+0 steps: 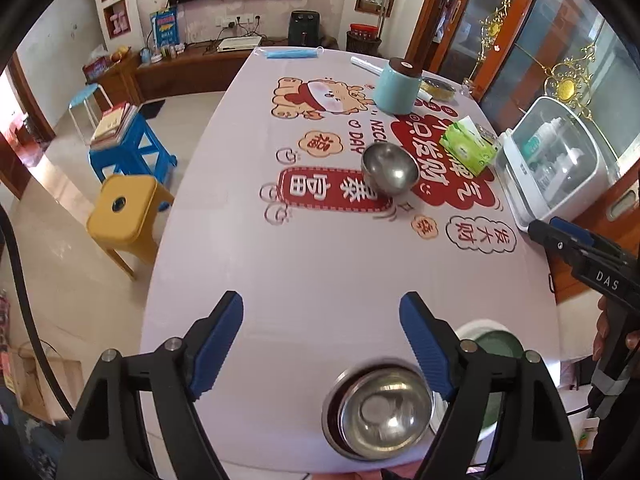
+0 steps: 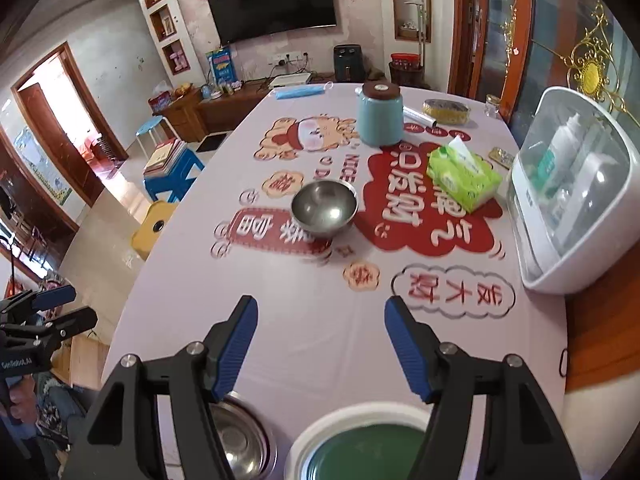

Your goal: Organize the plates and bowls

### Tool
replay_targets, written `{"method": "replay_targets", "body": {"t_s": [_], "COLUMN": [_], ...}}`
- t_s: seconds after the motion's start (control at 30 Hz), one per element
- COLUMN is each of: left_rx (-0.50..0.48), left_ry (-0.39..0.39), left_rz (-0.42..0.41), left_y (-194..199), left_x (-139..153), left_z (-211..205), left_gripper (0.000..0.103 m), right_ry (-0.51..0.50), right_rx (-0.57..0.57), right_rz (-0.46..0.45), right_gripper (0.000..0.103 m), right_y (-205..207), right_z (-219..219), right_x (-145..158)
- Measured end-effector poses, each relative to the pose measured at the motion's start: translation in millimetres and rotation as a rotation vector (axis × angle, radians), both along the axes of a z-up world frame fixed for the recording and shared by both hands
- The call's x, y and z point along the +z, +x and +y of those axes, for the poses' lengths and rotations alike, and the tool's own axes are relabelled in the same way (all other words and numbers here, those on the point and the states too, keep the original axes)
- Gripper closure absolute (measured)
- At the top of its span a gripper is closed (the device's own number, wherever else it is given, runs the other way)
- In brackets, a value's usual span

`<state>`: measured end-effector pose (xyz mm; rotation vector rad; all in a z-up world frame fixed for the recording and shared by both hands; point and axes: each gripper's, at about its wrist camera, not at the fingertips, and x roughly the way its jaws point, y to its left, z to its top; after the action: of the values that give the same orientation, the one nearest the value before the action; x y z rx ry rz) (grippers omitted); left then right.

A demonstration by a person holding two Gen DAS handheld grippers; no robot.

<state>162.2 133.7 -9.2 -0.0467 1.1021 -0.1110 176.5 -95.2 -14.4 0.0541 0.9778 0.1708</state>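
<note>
Nearest the camera, the stacked shiny steel bowls [image 1: 378, 412] sit on the table's edge just beside the white plate with a green dish on it [image 2: 360, 440], both already gathered. The left gripper [image 1: 321, 344] and right gripper [image 2: 318, 344] hang above them, jaws apart and empty. Farther out, mid-table, one lone steel bowl [image 2: 325, 208] is not yet collected.
</note>
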Motion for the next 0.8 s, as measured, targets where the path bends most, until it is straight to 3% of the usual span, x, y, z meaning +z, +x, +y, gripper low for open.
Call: {"method": "replay_targets", "body": {"t_s": [0.4, 0.8], "left_rx": [-0.007, -0.040], "left_ry": [0.040, -0.017], "left_rz": [0.016, 0.022], "left_y": [102, 182], "left_x": [10, -47], "left_z": [-33, -69], "left_gripper": [0.023, 0.023], "right_ry": [0.066, 0.122], "right_rx": [-0.049, -0.099], "right_rz": [0.011, 0.047], "right_gripper": [0.037, 0.037], "right_y": [77, 135], "right_z": [-11, -25], "right_x": [-8, -67]}}
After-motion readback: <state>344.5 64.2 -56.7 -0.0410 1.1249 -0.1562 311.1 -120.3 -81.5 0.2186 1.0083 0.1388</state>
